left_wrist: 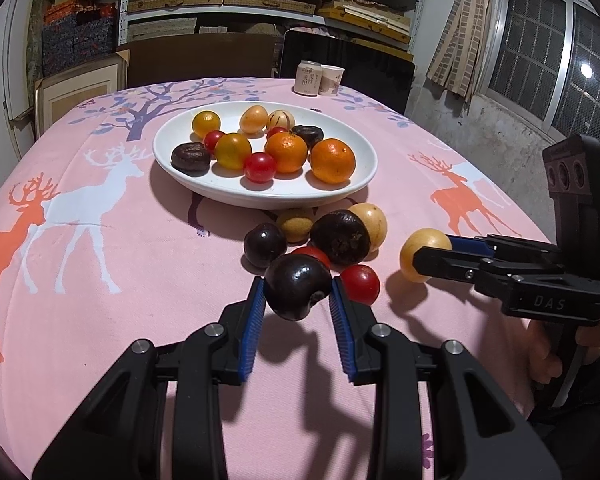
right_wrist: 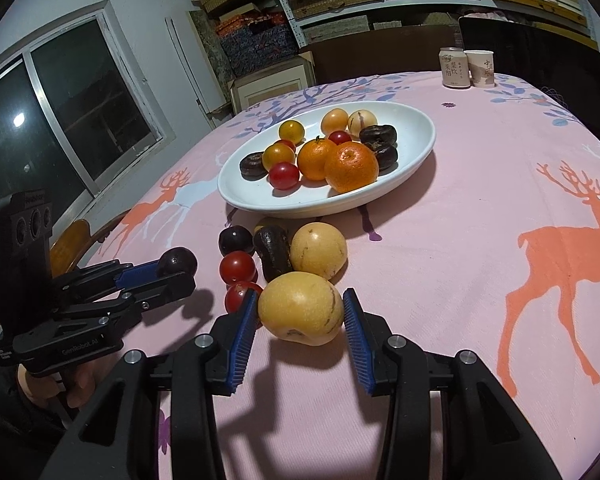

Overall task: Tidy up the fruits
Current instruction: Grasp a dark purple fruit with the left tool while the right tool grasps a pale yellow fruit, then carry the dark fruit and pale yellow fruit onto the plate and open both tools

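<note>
- Left wrist view: the left gripper (left_wrist: 298, 292) has its ribbed blue pads closed on a dark plum (left_wrist: 296, 286), glossy and round, held off the pink cloth (left_wrist: 140, 280) with its shadow below.
- Just ahead of those fingers lies a loose cluster on the cloth: a second dark plum (left_wrist: 265, 245), a wrinkled dark fruit (left_wrist: 340, 237), a rough yellow-green fruit (left_wrist: 294, 224), a smooth yellow one (left_wrist: 374, 224) and two shiny red tomatoes, one (left_wrist: 360, 284) just beside the right-hand pad.
- Farther ahead sits a white oval dish (left_wrist: 204, 184), glazed and shallow, holding oranges, tomatoes, yellow fruits and dark wrinkled fruits.
- Off to the right, the right gripper (left_wrist: 422, 258) reaches in sideways, level with the table, its black fingers clamped on a pale yellow fruit (left_wrist: 416, 248).
- Beyond the dish stand a can (left_wrist: 307, 77) and a paper cup (left_wrist: 331, 80), side by side.
- Right wrist view: the right gripper (right_wrist: 300, 316) grips the yellow fruit (right_wrist: 300, 312), plump, smooth, faintly streaked, blue pads against both sides.
- Ahead of it rest another yellow fruit (right_wrist: 319, 250), the wrinkled dark fruit (right_wrist: 274, 254), a plum (right_wrist: 236, 240) and two tomatoes (right_wrist: 237, 267).
- At left, the left gripper (right_wrist: 176, 268) points across, nearly level, holding the dark plum (right_wrist: 178, 261); fingers of the left hand (right_wrist: 72, 384) wrap its handle.
- The dish (right_wrist: 252, 200) lies ahead, slightly left.
</note>
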Available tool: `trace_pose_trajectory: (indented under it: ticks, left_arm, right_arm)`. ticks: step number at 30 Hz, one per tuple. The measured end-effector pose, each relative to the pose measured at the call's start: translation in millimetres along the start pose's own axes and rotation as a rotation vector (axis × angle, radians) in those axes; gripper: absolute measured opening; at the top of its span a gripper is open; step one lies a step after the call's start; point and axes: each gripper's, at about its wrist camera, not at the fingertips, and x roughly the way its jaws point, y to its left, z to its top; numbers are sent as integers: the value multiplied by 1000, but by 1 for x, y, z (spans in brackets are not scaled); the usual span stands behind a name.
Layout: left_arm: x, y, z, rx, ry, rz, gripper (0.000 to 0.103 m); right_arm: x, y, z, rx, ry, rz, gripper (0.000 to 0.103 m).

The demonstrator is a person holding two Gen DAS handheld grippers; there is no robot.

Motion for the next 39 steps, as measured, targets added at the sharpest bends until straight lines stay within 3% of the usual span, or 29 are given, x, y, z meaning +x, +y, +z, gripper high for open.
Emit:
trace_pose_trajectory:
  ticks: [4, 8, 16, 26, 33, 35, 39]
  left_arm:
    - [-5, 0, 5, 1, -16, -18, 32]
    - [-9, 4, 25, 20, -36, 13, 32]
    - [16, 25, 81, 16, -32, 47, 32]
    - [72, 58, 106, -41, 44, 57, 32]
    - [87, 62, 102, -29, 89, 67, 33]
    - [89, 62, 102, -31, 91, 59, 39]
    - [82, 60, 103, -28, 44, 59, 71]
  right_arm:
    - [-10, -3, 7, 6, -22, -5, 43]
    - [-25, -5, 27, 7, -65, 3, 43]
    - [-25, -4, 93, -19, -128, 3, 43]
    - [73, 2, 173, -27, -11, -13, 43]
    - [140, 10, 183, -42, 103, -46, 43]
    - [149, 13, 179, -53, 123, -55, 44]
    - [148, 14, 176, -61, 121, -53, 44]
